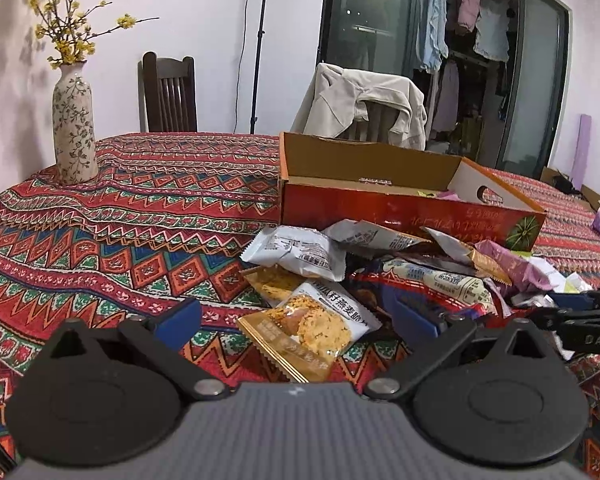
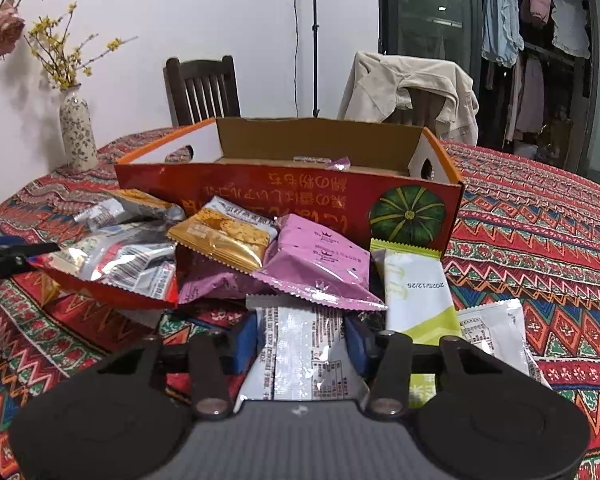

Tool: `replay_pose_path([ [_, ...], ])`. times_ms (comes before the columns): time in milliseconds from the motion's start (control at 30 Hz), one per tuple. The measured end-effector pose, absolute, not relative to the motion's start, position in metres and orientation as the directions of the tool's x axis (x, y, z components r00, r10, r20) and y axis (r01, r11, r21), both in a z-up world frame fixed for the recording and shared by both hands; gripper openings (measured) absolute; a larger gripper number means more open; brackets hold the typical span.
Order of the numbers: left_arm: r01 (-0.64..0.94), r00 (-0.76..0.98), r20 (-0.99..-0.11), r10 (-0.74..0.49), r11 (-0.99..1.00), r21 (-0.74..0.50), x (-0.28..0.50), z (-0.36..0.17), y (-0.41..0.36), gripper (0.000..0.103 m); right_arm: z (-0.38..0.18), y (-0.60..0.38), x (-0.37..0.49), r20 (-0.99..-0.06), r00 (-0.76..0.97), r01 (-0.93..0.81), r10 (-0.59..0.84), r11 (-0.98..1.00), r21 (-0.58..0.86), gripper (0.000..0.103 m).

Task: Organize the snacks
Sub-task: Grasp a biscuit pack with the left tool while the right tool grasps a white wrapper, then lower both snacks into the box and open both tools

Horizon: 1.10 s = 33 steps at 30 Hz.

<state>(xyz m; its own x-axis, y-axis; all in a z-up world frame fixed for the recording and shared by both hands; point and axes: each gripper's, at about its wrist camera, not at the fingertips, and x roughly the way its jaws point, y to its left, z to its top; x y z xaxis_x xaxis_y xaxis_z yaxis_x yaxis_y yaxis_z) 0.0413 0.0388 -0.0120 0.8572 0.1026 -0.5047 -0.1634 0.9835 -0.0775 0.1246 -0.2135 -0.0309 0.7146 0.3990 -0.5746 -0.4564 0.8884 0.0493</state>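
Your left gripper stands wide open, its blue-padded fingers either side of a gold-and-white oat crisp packet lying on the red patterned tablecloth. Your right gripper has its fingers drawn in against a silver-white foil sachet, pinching it at both edges. Just beyond lie a pink plastic snack pouch and a white-and-lime wrapper, piled with other packets against the near wall of the open red cardboard box. Far left stands a floral ceramic vase.
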Motion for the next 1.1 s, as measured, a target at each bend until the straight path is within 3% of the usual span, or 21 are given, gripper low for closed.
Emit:
replay_pose_path([
  [400,-0.116,0.811,-0.572,0.122,0.992,0.047,0.064,-0.015,0.029,0.103,0.003,-0.226,0.107,-0.459,0.775,-0.457,0.434,0.887,0.066,0.045],
  [600,-0.074,0.778,-0.618,0.113,0.993,0.089,0.083,-0.024,0.022,0.103,0.006,-0.223,0.105,-0.447,0.774,-0.467,0.448,0.881,0.075,0.045],
  [700,-0.072,0.761,-0.640,0.112,0.993,0.088,0.089,-0.030,0.025,0.090,0.004,-0.224,0.105,-0.450,0.770,-0.470,0.453,0.879,0.081,0.045],
  [767,-0.053,0.765,-0.640,0.077,0.997,0.058,0.087,-0.031,0.026,0.076,0.003,-0.224,0.106,-0.452,0.768,-0.470,0.454,0.879,0.085,0.045],
  [900,-0.050,0.776,-0.626,0.071,0.997,0.052,0.080,-0.029,0.025,0.070,0.002,-0.226,0.106,-0.450,0.769,-0.467,0.455,0.880,0.091,0.045],
  [967,-0.054,0.783,-0.618,0.067,0.998,0.041,0.075,-0.026,0.026,0.061,0.003,-0.227,0.105,-0.448,0.769,-0.467,0.456,0.879,0.093,0.045],
  [1100,-0.075,0.800,-0.595,0.077,0.997,0.027,0.064,-0.019,0.029,0.060,0.004,-0.227,0.104,-0.444,0.770,-0.468,0.458,0.879,0.094,0.045],
])
